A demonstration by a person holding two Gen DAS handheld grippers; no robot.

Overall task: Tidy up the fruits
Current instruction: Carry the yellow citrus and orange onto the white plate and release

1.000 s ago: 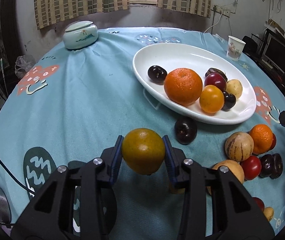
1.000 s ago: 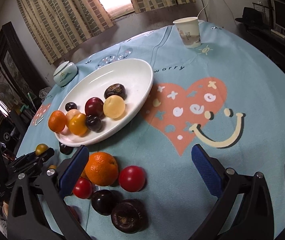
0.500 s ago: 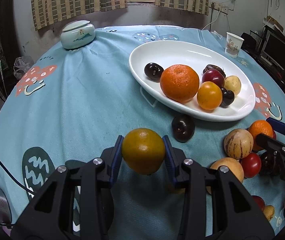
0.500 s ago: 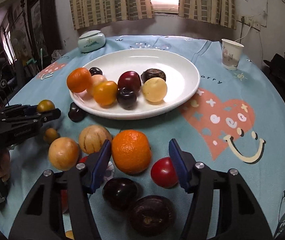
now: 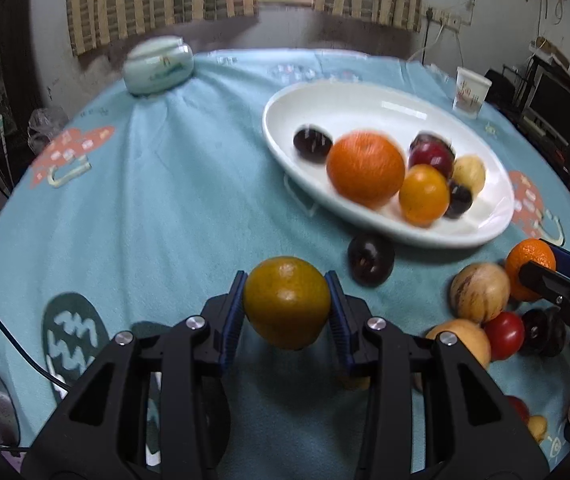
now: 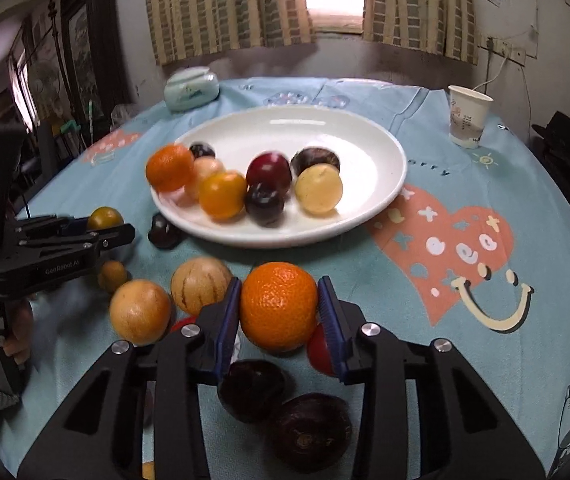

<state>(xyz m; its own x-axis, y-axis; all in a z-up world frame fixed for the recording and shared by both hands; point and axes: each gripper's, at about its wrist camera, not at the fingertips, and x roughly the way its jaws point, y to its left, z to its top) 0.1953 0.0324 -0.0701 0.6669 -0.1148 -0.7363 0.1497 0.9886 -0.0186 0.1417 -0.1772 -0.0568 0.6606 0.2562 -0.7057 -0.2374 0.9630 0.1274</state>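
Note:
My left gripper [image 5: 287, 308] is shut on a yellow-green citrus fruit [image 5: 287, 302], held above the teal tablecloth in front of the white plate [image 5: 365, 94]. In the right wrist view my right gripper [image 6: 279, 308] has its jaws closing on a big orange [image 6: 279, 306] that rests on the cloth among the loose fruit; both blue pads touch its sides. The white plate [image 6: 385, 152] beyond it holds several fruits, among them an orange [image 6: 169, 168] and a pale yellow fruit [image 6: 319, 189]. The left gripper [image 6: 101, 226] shows at the left of that view.
Loose fruit lies around the held orange: two tan striped fruits [image 6: 201, 285], a red one [image 6: 319, 354], dark plums [image 6: 251, 390]. Another plum [image 5: 369, 258] sits near the plate's front rim. A paper cup [image 6: 467, 122] and a lidded ceramic jar [image 6: 191, 89] stand at the back.
My right gripper rolled level, slid over the loose fruit and narrowed its wide-open jaws onto the big orange. The left gripper kept still with its fruit.

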